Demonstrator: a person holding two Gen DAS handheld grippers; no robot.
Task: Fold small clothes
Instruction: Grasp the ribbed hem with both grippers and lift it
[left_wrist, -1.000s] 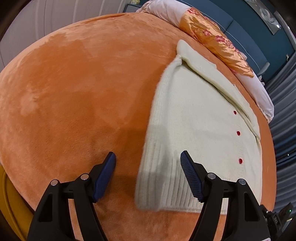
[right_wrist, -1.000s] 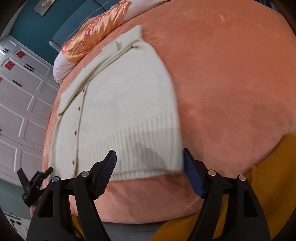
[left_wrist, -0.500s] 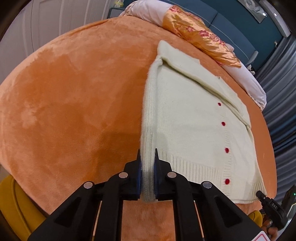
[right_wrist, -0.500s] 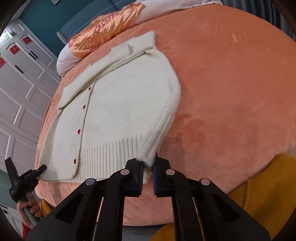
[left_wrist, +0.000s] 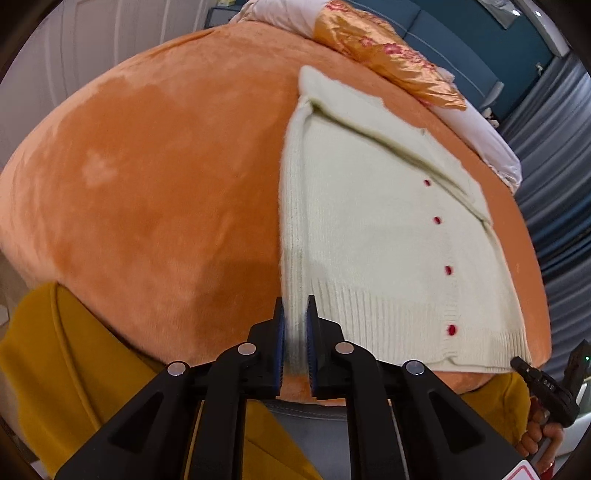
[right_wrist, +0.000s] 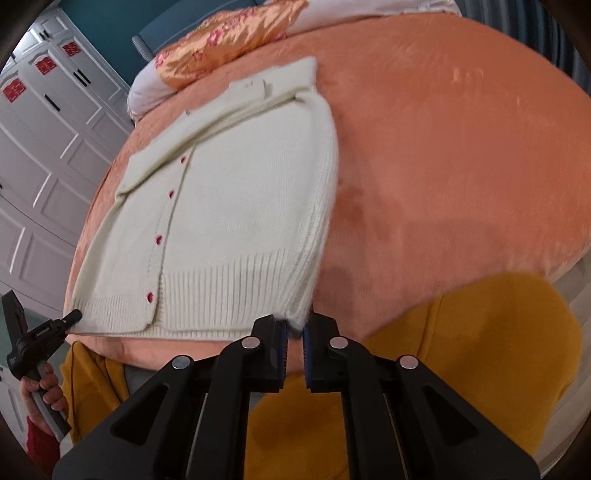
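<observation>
Left gripper (left_wrist: 294, 314) pinching cardigan (left_wrist: 369, 229) hem corner, 6 o'clock. Right gripper (right_wrist: 293, 328) jaws opening slightly, pads pressing opposite hem corner. Orange blanket (left_wrist: 147, 184) underneath.

bare orange blanket (left_wrist: 147, 192) beside cardigan (left_wrist: 369, 229) — pillows (left_wrist: 388, 59) beyond

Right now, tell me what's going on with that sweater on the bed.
A person is folding a cream knit cardigan laid flat on an orange plush bedspread. The left gripper pinches one corner of the ribbed hem, and the right gripper pinches the other. The red buttons face up, and no fold has been made yet.
</observation>
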